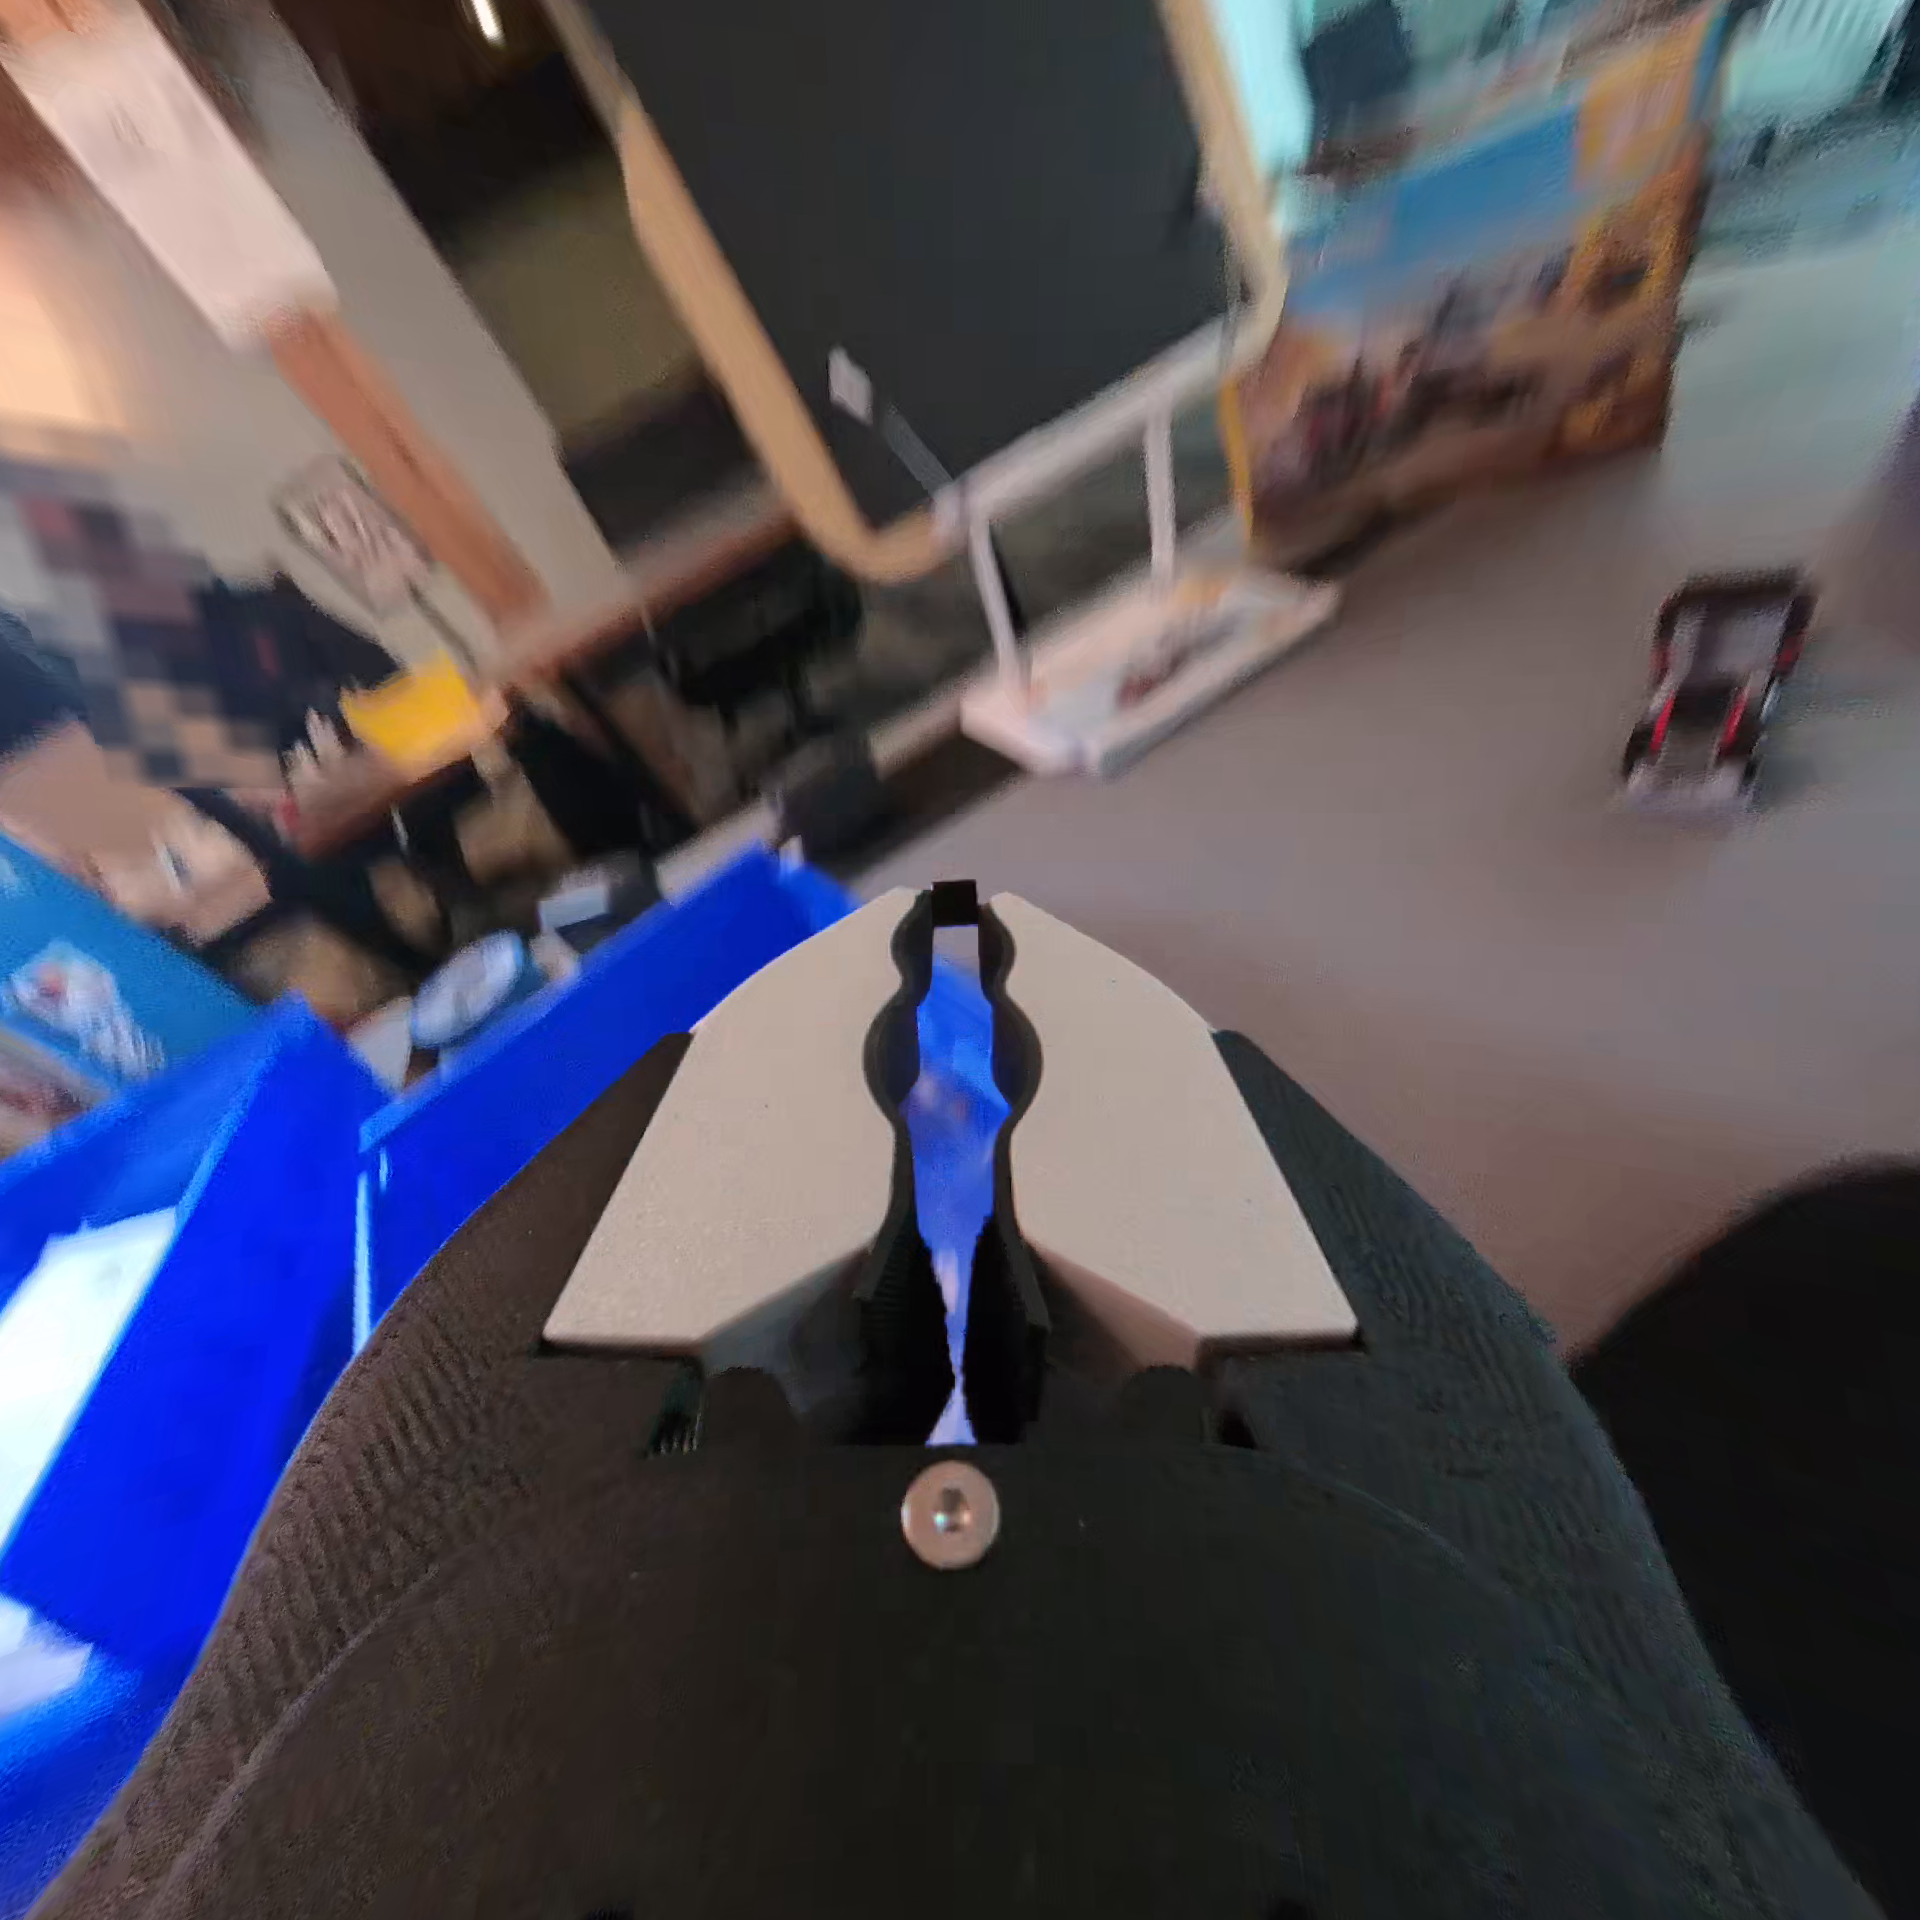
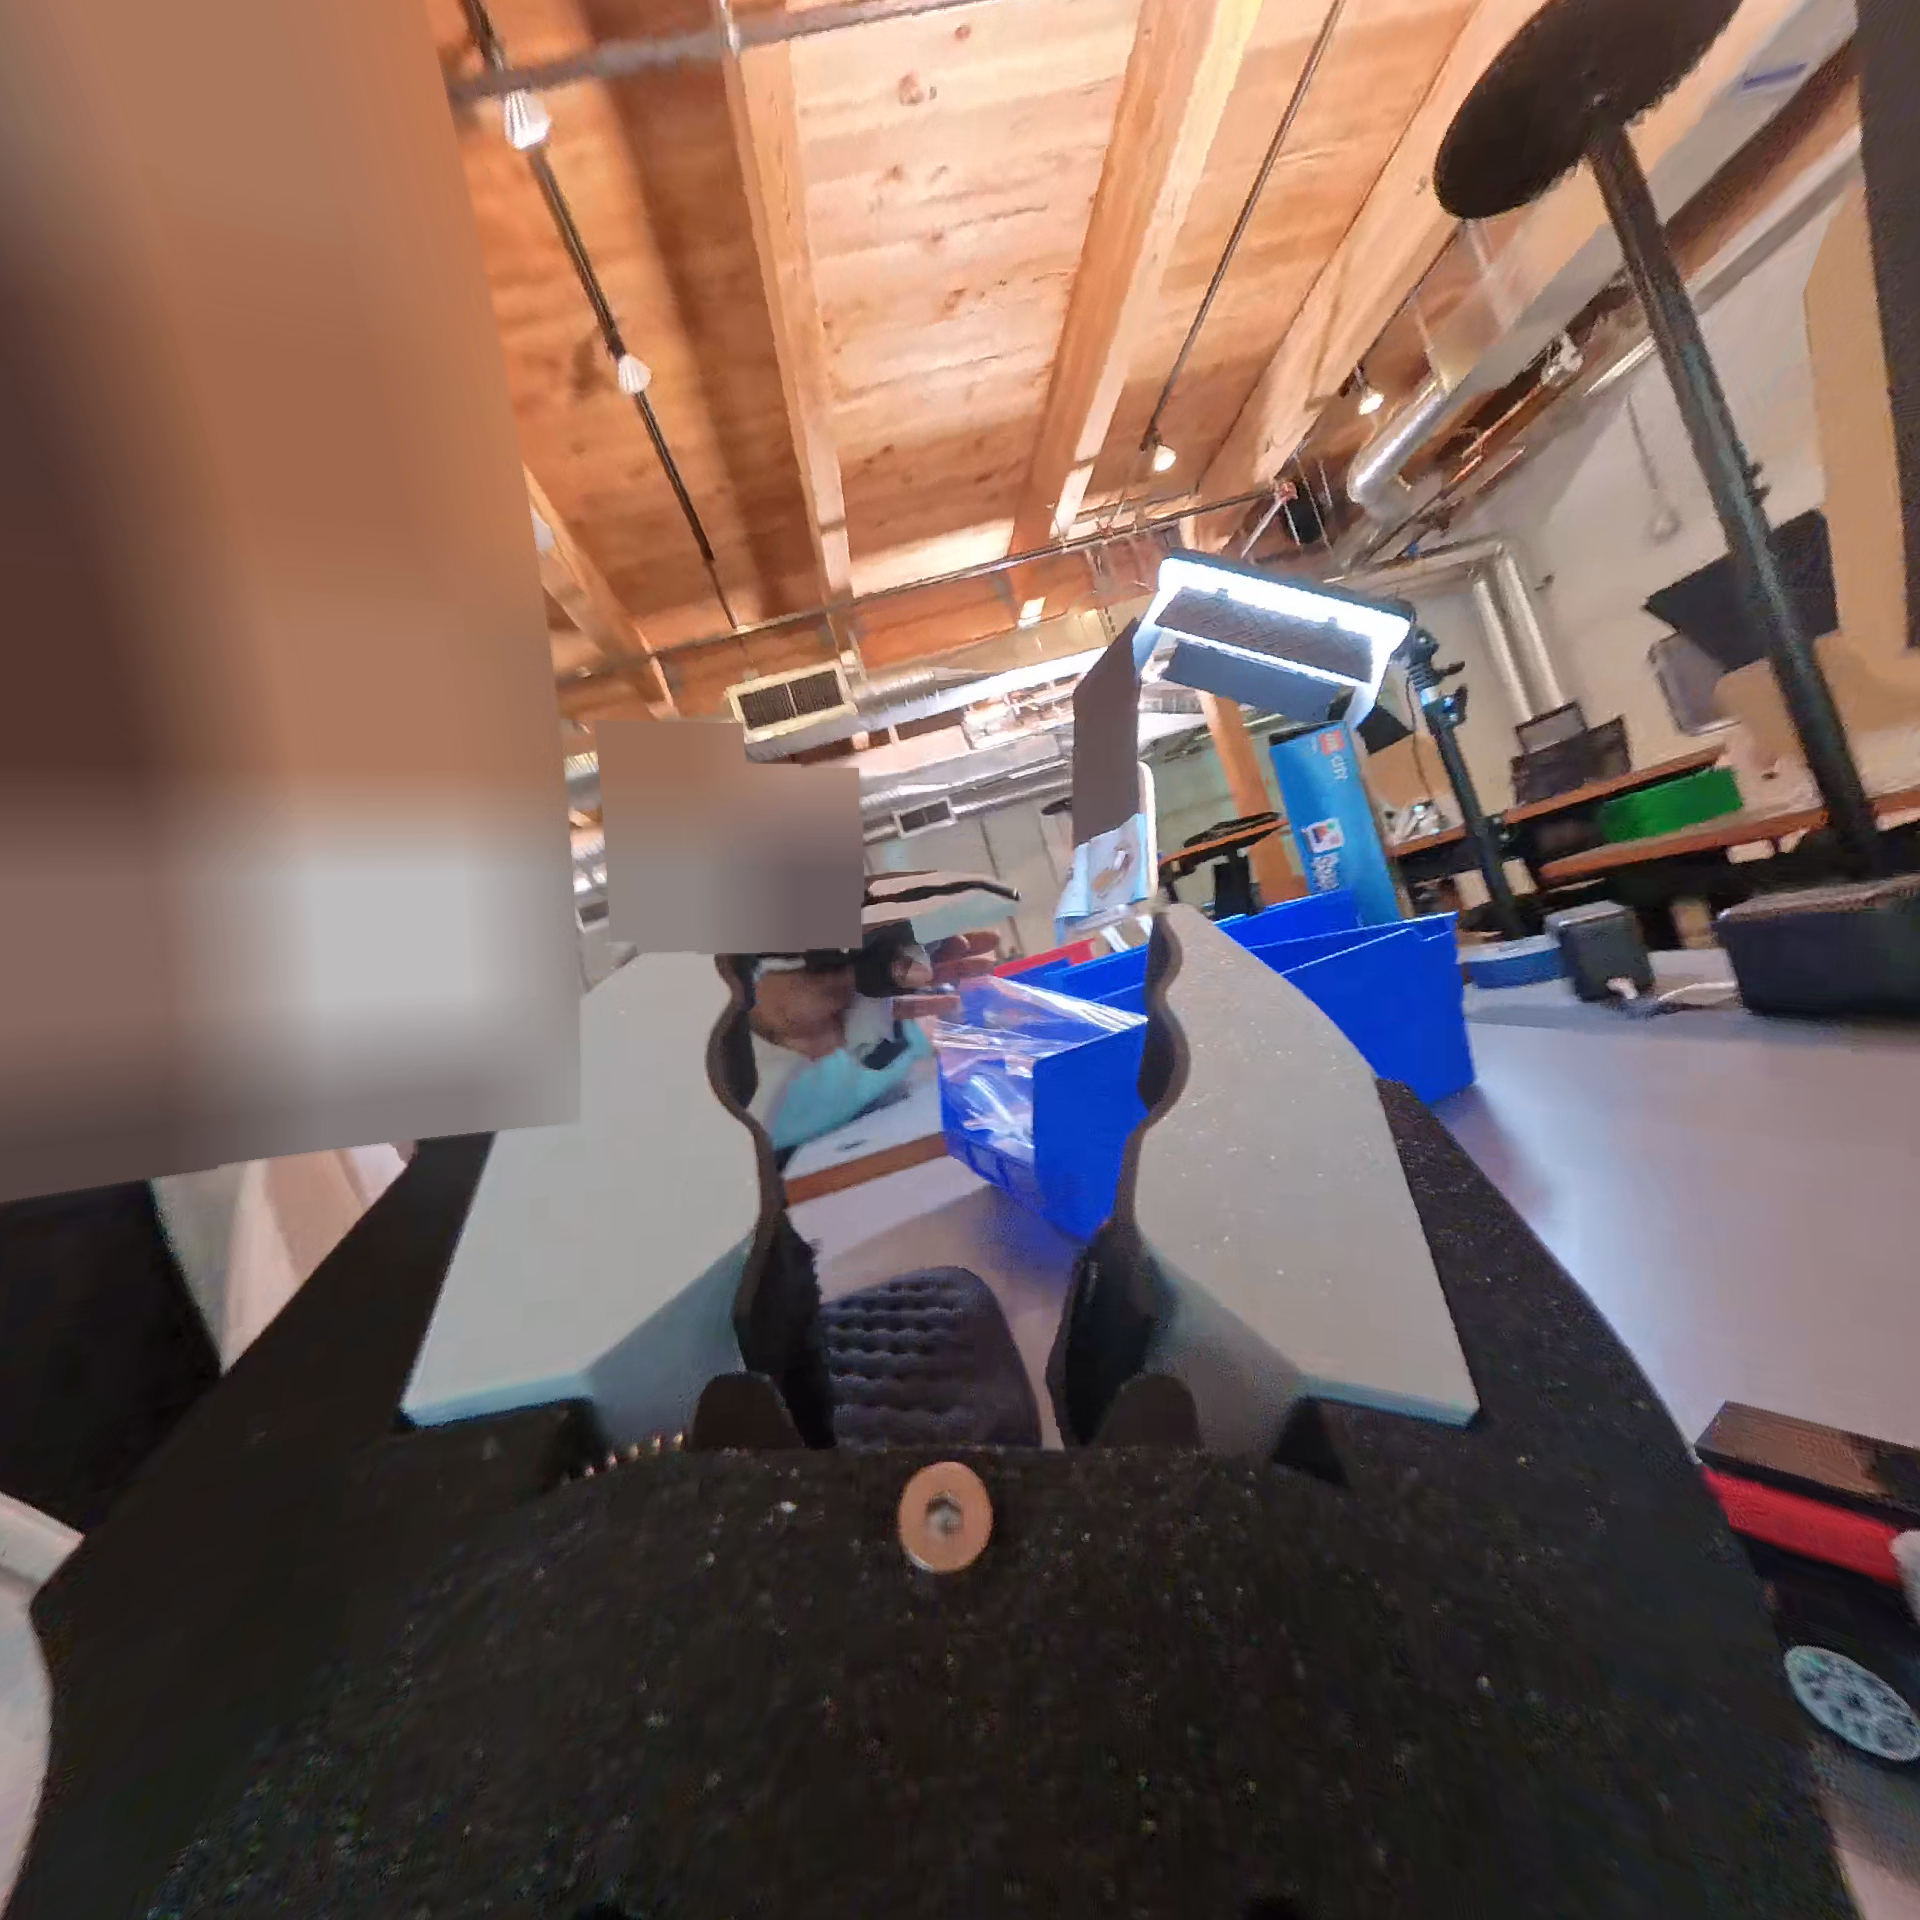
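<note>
In the left wrist view my left gripper (image 1: 956, 904) is nearly shut and pinches a small black square piece (image 1: 956, 900) between its grey fingertips (image 1: 1023, 914). It is above the edge of a blue bin (image 1: 623, 997), and the view is blurred by motion. A red and black toy car (image 1: 1714, 686) stands on the grey table (image 1: 1351, 935) to the far right. In the right wrist view my right gripper (image 2: 945, 945) is wide open and empty. It is tilted upward, low over the table (image 2: 1662, 1143). Blue bins (image 2: 1382, 997) and a clear plastic bag (image 2: 997, 1049) lie beyond its fingers.
A colourful toy box (image 1: 1455, 312) and a white stand (image 1: 1143, 665) are at the back. More blue bins (image 1: 156, 1299) are at left. A person's hand (image 2: 956, 951) is behind the bins. A black stand pole (image 2: 1714, 468) and a red and black toy part (image 2: 1818, 1507) are at right.
</note>
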A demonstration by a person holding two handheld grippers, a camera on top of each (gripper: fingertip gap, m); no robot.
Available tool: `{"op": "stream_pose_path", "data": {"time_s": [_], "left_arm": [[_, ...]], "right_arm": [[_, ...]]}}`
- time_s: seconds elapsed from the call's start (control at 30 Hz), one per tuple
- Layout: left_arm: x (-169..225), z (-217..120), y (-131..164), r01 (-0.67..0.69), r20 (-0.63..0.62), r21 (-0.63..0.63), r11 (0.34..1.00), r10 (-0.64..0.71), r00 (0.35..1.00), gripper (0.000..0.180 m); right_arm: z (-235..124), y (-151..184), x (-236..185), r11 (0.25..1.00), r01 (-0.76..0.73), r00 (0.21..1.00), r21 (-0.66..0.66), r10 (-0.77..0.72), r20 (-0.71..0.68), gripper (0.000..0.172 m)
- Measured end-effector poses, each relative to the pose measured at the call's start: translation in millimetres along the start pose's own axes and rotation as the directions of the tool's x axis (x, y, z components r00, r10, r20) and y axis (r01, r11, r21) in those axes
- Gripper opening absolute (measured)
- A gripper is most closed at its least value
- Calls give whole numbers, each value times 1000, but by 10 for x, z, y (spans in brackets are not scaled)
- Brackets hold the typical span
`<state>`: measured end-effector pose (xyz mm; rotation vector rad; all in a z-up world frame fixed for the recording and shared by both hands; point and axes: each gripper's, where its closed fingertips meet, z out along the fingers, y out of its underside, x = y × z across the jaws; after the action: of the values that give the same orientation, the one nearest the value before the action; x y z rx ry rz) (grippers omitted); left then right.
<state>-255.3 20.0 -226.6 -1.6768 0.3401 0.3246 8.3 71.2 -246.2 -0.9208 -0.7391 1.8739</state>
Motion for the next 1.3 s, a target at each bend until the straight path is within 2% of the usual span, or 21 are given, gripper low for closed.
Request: {"op": "stream_pose_path", "data": {"time_s": [0.07,0.17,0.27,0.37,0.57,0.6,0.67,0.7,0.73,0.8,0.83,0.9,1.0,1.03,1.07,1.1,1.13,1.17,1.2,1.23,1.3], "left_arm": [[-200,-50,350,2,-23,-205,979,-7,1000,9],[-296,-95,628,-92,-65,-383,919,72,995,8],[-213,-89,701,-193,-130,-457,868,149,980,9],[-210,-44,764,-246,-150,-497,832,197,969,32],[-153,13,735,-248,-175,-484,839,185,967,57],[-168,17,711,-246,-166,-477,844,188,968,66],[-217,61,553,-217,-106,-407,887,190,976,105],[-208,87,410,-192,-79,-331,924,176,981,129],[-168,103,221,-160,-62,-224,961,150,987,146],[-33,36,-290,-61,-58,67,996,65,996,146],[31,-63,-589,10,-72,241,971,7,997,146],[123,-333,-1082,133,-126,505,853,-80,989,146],[217,-704,-1544,179,-145,747,640,-106,984,143],[296,-813,-1645,165,-148,808,566,-77,986,130],[401,-912,-1710,150,-154,854,497,-34,987,95],[520,-984,-1744,150,-172,884,443,10,985,94],[645,-1025,-1755,168,-205,899,405,49,978,92],[764,-1034,-1760,202,-249,901,383,76,966,90],[877,-1003,-1758,241,-297,893,380,95,950,89],[988,-923,-1741,276,-346,872,404,110,932,87],[1194,-657,-1664,330,-440,797,506,112,891,84]], "right_arm": [[16,48,-4,998,56,998,-36,-56,-20,76],[-1,14,15,998,60,997,-19,-61,-37,78],[-39,-68,52,999,42,998,32,-40,-56,78],[-45,-75,56,998,47,997,35,-44,-63,78],[-38,-54,48,998,57,996,19,-55,-64,78],[-40,-57,49,998,53,997,21,-51,-65,78],[-41,-67,41,998,55,996,25,-54,-65,79],[-40,-76,35,998,62,996,29,-60,-65,81],[-38,-90,29,997,75,995,35,-72,-69,86],[-34,-138,28,990,131,988,56,-126,-94,100],[-32,-166,28,983,171,980,67,-163,-111,108],[-26,-216,5,963,257,960,82,-245,-137,121],[-23,-256,-38,916,396,909,66,-381,-167,128],[-32,-274,-59,894,444,887,64,-428,-174,121],[-46,-299,-73,871,488,863,62,-470,-186,115],[-68,-304,-102,848,528,840,47,-513,-178,89],[-93,-270,-149,830,557,823,8,-551,-142,37],[-118,-252,-149,814,581,804,-28,-579,-135,4],[-138,-251,-96,803,594,787,-58,-594,-169,2],[-141,-235,-75,799,596,781,-77,-600,-174,2],[-120,-228,-102,793,605,777,-67,-607,-167,11]]}}
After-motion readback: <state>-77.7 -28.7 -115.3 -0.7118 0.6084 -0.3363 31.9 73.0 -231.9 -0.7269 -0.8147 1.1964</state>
